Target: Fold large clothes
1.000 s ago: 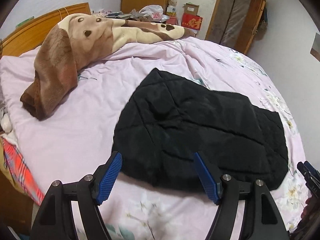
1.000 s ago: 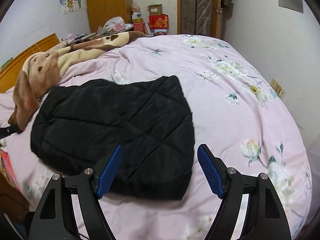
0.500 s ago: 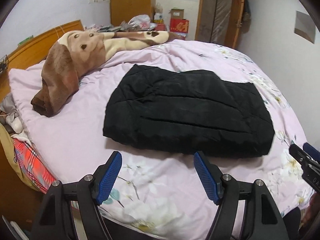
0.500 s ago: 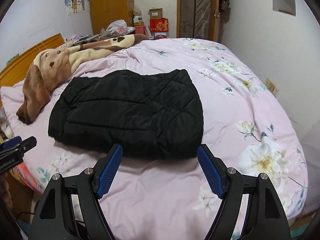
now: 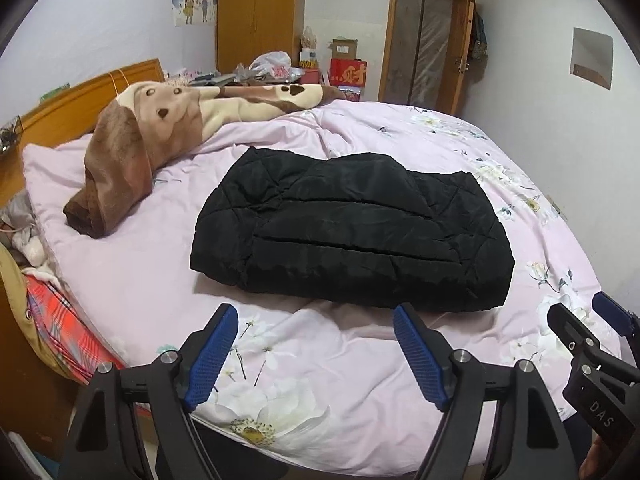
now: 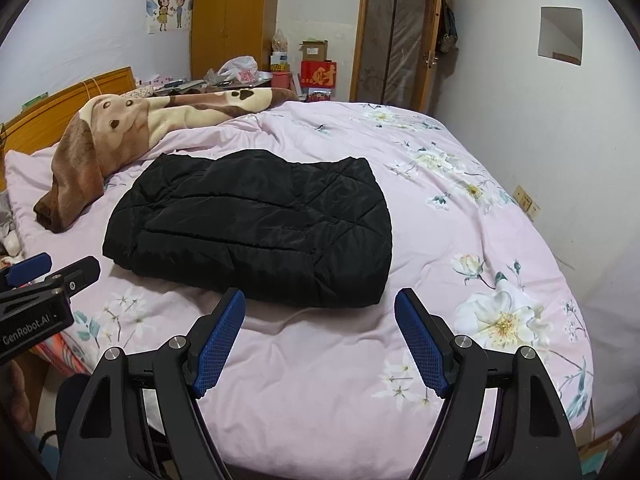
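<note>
Black quilted padded jacket (image 5: 352, 236) is lying folded into a thick, roughly rectangular bundle in the middle of the bed, resting on the pale pink floral duvet (image 5: 344, 364); its near edge is sitting just beyond the tips of both tools, with a strip of bare duvet between; in the right wrist view the same jacket (image 6: 256, 232) is lying left of centre, its right edge rounded and puffy; the left tool (image 5: 316, 354) is hovering over the near edge of the bed, its blue ribbed pads (image 5: 210, 354) spread wide apart and gripping nothing; the right tool (image 6: 320, 340) is likewise standing wide open over the duvet, with nothing between its fingers; each tool is showing at the edge of the other's view, the right one (image 5: 592, 344) at the far right side and the left one (image 6: 48, 272) at the left; a brown and cream plush blanket printed with a dog face (image 5: 156, 136) is lying crumpled along the far left of the bed, apart from the jacket, beside the orange wooden headboard (image 5: 88, 92); a tall wooden wardrobe (image 5: 260, 12) and a wood-framed door (image 5: 428, 40) are standing against the far wall, with a red cardboard box (image 5: 348, 74) between them.
</note>
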`<act>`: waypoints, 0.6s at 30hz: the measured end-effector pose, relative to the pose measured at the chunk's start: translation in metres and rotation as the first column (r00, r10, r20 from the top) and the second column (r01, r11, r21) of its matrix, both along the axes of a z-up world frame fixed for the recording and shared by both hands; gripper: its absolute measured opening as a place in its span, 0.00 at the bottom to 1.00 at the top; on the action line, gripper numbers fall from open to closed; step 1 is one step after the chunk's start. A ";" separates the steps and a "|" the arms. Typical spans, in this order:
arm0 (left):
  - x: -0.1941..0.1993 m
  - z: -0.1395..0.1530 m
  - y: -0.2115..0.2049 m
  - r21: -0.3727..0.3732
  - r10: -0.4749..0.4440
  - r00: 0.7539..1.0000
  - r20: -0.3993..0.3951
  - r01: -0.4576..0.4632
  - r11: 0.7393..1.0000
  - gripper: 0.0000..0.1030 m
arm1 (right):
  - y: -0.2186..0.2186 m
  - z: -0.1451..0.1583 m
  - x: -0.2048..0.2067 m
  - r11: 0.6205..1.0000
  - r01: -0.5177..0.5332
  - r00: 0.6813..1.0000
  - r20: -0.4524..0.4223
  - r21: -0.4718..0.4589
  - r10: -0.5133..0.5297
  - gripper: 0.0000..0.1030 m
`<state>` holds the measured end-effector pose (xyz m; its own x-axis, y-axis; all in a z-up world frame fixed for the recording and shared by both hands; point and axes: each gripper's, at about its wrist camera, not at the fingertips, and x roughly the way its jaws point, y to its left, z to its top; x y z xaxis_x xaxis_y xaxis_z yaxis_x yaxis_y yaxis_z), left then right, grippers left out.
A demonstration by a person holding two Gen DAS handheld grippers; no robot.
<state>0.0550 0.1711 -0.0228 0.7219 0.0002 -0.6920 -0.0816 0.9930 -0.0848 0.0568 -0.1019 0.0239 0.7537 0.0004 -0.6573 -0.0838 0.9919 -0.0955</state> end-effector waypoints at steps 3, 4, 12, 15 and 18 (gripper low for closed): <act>-0.002 0.000 -0.003 0.002 -0.005 1.000 0.000 0.005 1.000 0.77 | 0.001 0.000 -0.001 1.000 0.000 1.000 0.005 0.007 0.000 0.75; -0.002 0.000 -0.003 0.006 -0.003 1.000 -0.001 0.003 1.000 0.77 | 0.001 0.000 -0.001 1.000 0.000 1.000 0.005 0.007 0.000 0.75; -0.001 -0.004 -0.001 -0.004 0.008 1.000 0.003 -0.008 1.000 0.77 | 0.003 -0.002 -0.002 1.000 0.004 1.000 0.001 0.007 -0.004 0.75; 0.001 -0.008 0.000 0.003 0.012 1.000 -0.007 -0.012 1.000 0.78 | 0.005 -0.004 -0.003 1.000 0.001 1.000 -0.007 0.009 -0.001 0.75; 0.002 -0.012 0.001 -0.006 0.016 1.000 -0.012 -0.016 1.000 0.78 | 0.007 -0.004 -0.003 1.000 0.000 1.000 -0.007 0.012 0.000 0.75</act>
<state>0.0566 0.1724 -0.0346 0.7138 0.0076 -0.7003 -0.0987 0.9910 -0.0899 0.0533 -0.0953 0.0204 0.7489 0.0083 -0.6626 -0.0848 0.9929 -0.0834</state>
